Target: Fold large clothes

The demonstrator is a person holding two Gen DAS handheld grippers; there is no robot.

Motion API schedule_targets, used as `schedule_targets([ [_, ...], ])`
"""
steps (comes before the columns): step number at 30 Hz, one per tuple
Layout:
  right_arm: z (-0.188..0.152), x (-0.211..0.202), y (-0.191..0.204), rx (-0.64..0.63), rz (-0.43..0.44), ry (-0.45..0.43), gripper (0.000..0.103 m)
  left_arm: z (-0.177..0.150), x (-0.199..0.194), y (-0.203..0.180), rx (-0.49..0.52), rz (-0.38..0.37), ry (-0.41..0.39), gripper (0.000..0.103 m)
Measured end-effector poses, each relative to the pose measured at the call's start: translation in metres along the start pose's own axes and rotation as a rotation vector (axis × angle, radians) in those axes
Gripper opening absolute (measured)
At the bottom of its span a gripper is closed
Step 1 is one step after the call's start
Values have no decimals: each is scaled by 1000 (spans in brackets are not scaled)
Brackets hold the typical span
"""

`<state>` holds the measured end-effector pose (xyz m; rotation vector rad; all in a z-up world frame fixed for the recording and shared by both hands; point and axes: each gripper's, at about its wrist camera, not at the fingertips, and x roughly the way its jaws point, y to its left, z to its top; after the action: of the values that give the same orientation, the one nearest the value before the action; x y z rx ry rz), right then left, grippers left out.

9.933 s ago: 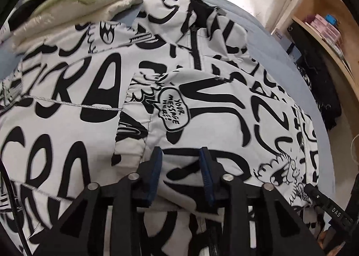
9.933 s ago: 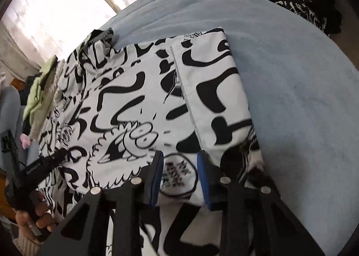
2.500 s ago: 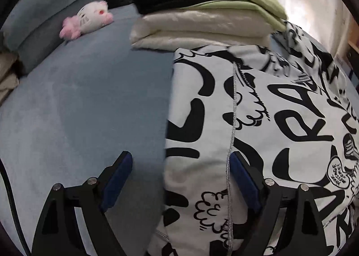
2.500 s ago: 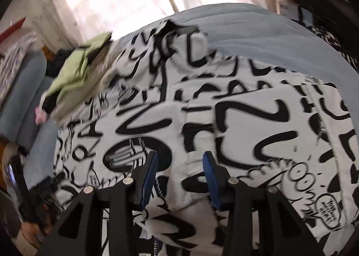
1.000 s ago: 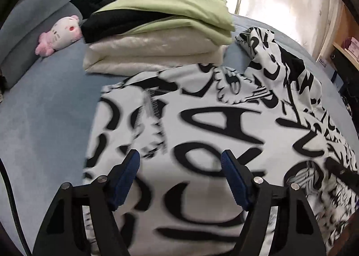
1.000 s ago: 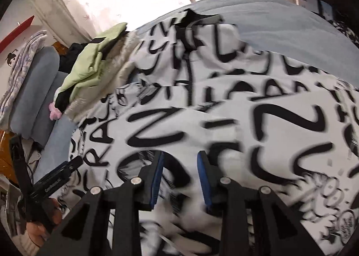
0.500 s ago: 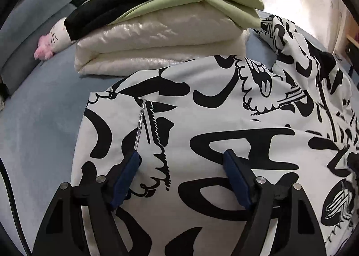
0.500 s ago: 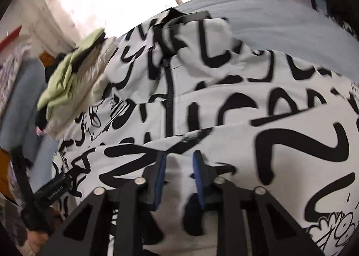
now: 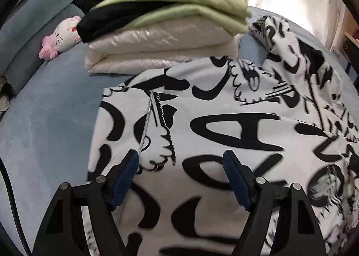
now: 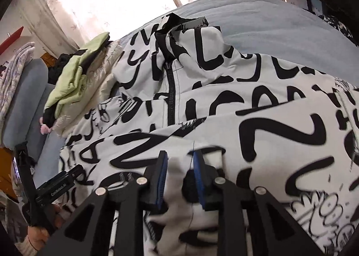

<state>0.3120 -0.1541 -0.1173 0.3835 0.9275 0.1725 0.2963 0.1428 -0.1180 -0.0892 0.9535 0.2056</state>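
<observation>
A large white jacket with bold black lettering lies spread on the blue-grey bed, its sleeves folded in over the body. My left gripper hovers open above the jacket's left part, its blue pads wide apart beside a silver seam. In the right wrist view the jacket shows its black zipper and collar. My right gripper sits low on the folded sleeve. A bunched fold of white cloth fills the narrow gap between its pads, and its jaws are opening.
A stack of folded clothes, green on cream, stands just beyond the jacket. A pink and white plush toy lies by grey cushions. Bare bed stretches right of the collar. A hand holds the left gripper's body at bottom left.
The left gripper drew nearer the folded stack and now holds over the jacket's left edge. The right gripper slid up the jacket toward the zipper, and its jaws narrowed, then widened a little.
</observation>
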Motion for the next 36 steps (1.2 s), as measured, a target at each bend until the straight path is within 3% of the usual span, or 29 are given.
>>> schedule_targets([
  [11, -27, -99, 33, -27, 98, -75, 33, -17, -110, 7, 16, -59, -76, 76],
  [20, -56, -163, 52, -96, 56, -121, 35, -50, -169, 25, -11, -89, -70, 76],
  [36, -148, -241, 2, -113, 33, -82, 45, -147, -227, 101, 41, -55, -14, 76],
])
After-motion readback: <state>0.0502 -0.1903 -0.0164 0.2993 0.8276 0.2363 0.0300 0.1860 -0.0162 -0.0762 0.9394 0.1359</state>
